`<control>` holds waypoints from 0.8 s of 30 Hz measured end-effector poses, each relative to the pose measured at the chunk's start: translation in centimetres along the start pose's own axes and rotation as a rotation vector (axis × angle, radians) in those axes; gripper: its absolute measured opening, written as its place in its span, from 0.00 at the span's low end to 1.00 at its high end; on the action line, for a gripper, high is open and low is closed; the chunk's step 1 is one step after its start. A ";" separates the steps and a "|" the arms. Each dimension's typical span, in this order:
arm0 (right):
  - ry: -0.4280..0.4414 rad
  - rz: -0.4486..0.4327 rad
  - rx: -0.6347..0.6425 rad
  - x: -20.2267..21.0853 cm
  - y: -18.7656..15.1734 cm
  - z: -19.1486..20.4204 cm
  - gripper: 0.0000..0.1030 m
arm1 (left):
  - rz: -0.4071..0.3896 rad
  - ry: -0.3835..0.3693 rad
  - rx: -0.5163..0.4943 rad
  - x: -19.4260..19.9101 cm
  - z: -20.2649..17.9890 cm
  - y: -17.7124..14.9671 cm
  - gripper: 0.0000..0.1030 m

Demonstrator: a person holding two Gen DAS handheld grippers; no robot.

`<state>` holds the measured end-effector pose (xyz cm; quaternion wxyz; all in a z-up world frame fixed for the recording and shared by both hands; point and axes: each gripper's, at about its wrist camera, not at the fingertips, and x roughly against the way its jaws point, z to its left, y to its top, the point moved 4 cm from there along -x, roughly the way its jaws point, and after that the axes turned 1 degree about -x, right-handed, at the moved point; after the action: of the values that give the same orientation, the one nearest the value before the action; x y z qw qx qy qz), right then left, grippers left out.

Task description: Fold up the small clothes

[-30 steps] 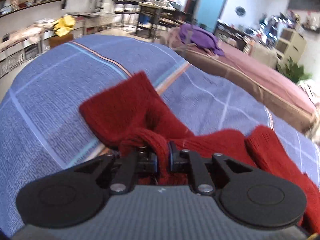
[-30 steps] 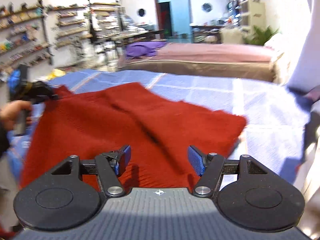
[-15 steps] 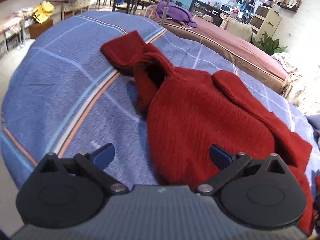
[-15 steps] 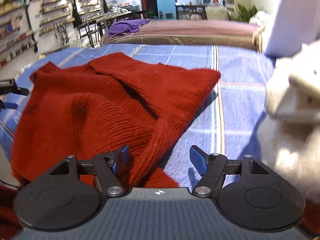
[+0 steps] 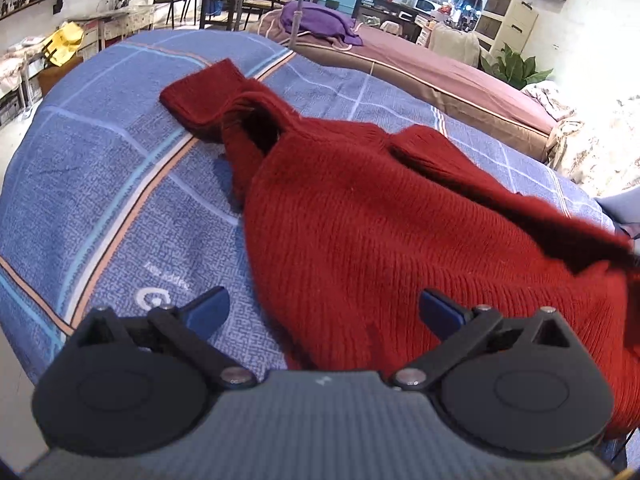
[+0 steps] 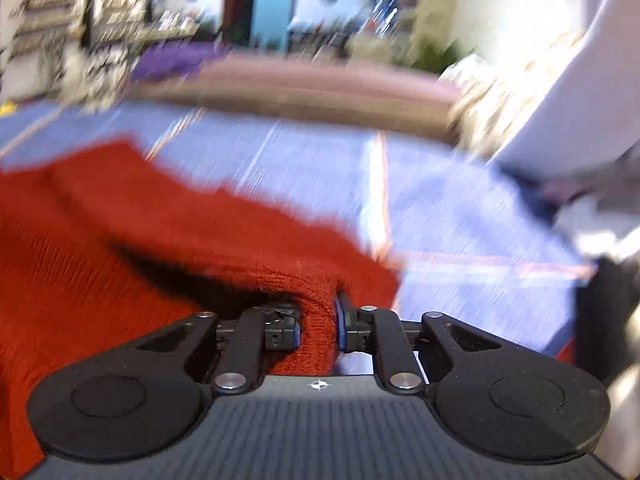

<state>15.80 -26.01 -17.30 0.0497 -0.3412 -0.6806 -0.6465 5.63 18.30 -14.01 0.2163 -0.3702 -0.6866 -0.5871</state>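
A dark red knit sweater [image 5: 400,224] lies spread on a blue checked bed cover [image 5: 100,168], one sleeve stretched toward the far left. My left gripper [image 5: 324,314] is open and empty, hovering over the sweater's near edge. In the blurred right wrist view my right gripper [image 6: 318,326] is shut on a bunched fold of the sweater [image 6: 160,240] at its right corner.
A second bed with a brown-pink cover [image 5: 460,68] and a purple cloth [image 5: 320,24] stands behind. White bedding [image 6: 560,92] lies at the right. Shelves and tables line the far wall. The bed's left edge drops to the floor.
My left gripper let go of the sweater a second ago and has drawn back, staying open. My right gripper closed on the sweater's right corner and is moving fast.
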 end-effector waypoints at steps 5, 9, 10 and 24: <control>-0.022 0.150 -0.042 -4.9 1.0 -1.5 0.37 | 0.015 -0.018 0.056 -0.2 0.6 -0.8 1.00; 0.050 0.044 -0.058 1.2 -0.9 -0.8 0.81 | 0.026 0.011 0.063 0.4 1.7 -2.2 1.00; 0.071 -0.012 -0.040 3.5 -1.6 -0.7 1.00 | 0.034 0.010 0.073 0.6 2.1 -2.7 1.00; 0.402 0.045 0.170 17.5 -11.9 -2.5 1.00 | 0.060 -0.137 -0.117 2.6 0.8 -9.1 0.93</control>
<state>-4.74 -20.43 -18.03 0.2275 -0.2153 -0.7012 -0.6404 -2.80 19.36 -18.15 0.1642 -0.4418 -0.6531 -0.5927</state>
